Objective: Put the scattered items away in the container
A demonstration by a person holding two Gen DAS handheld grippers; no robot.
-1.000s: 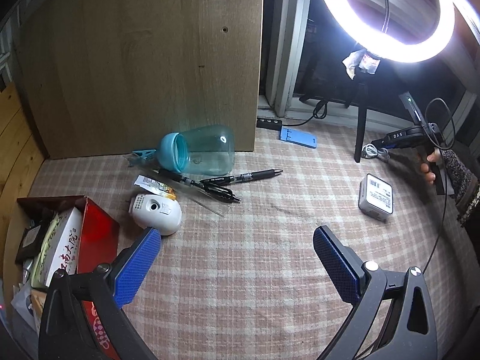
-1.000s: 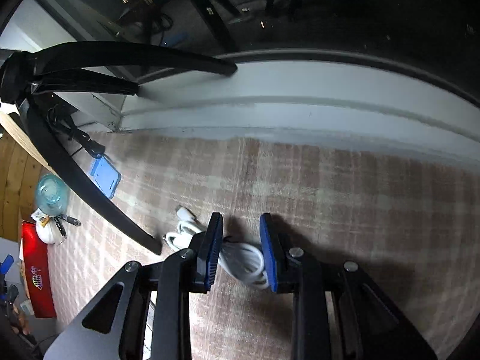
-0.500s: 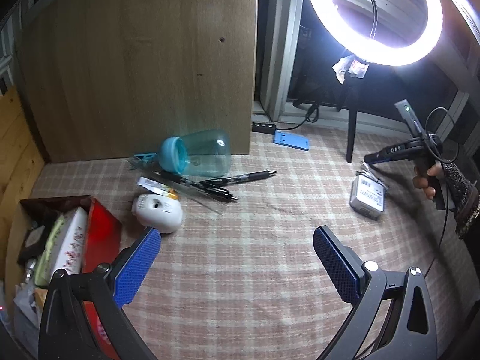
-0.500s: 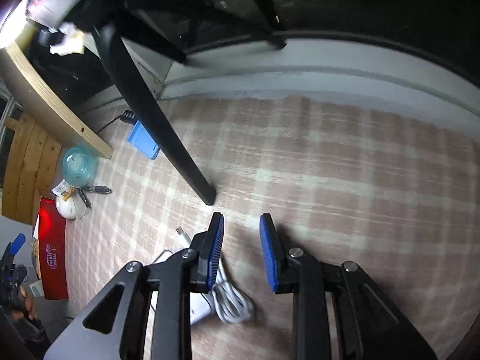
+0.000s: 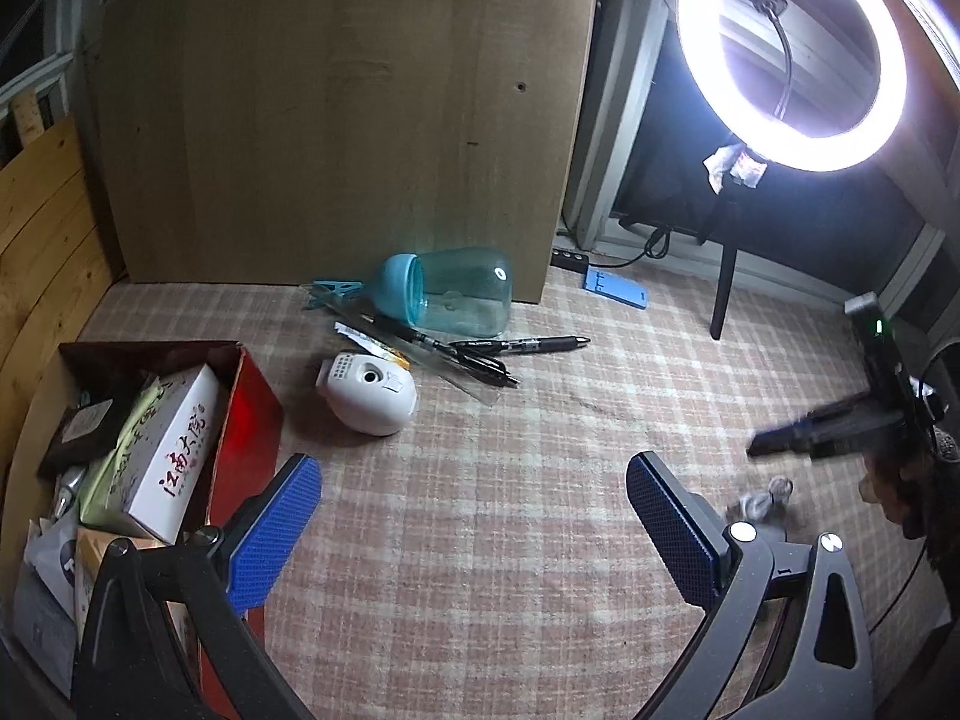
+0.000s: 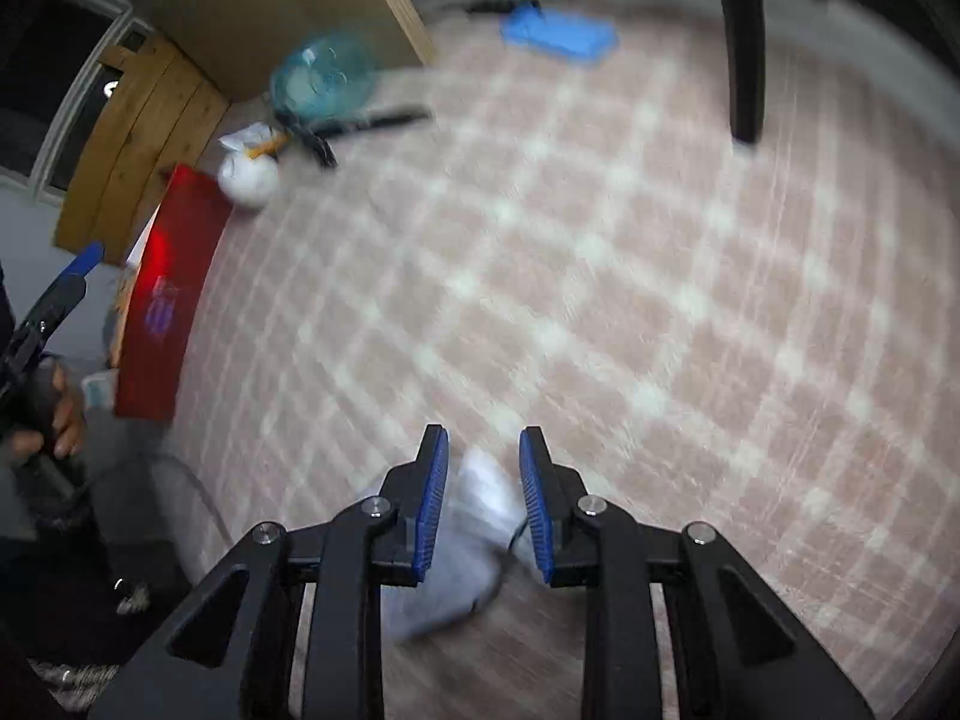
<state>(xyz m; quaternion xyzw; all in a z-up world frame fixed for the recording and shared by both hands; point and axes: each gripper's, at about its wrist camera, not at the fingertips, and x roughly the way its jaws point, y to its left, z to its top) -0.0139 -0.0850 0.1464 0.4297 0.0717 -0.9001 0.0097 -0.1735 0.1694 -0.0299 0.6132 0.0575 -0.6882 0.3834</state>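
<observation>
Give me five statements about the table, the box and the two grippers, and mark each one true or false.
1. The teal bottle lies on its side near the wooden board. True.
2. The red box holds nothing. False: a white carton and other items sit inside it.
3. The left gripper stands wide open with nothing between its jaws. True.
4. The white round device is already in the red box. False: it rests on the checked cloth beside the box.
5. The right gripper carries a black pen. False: a blurred white item sits between its jaws; the pens lie by the bottle.
</observation>
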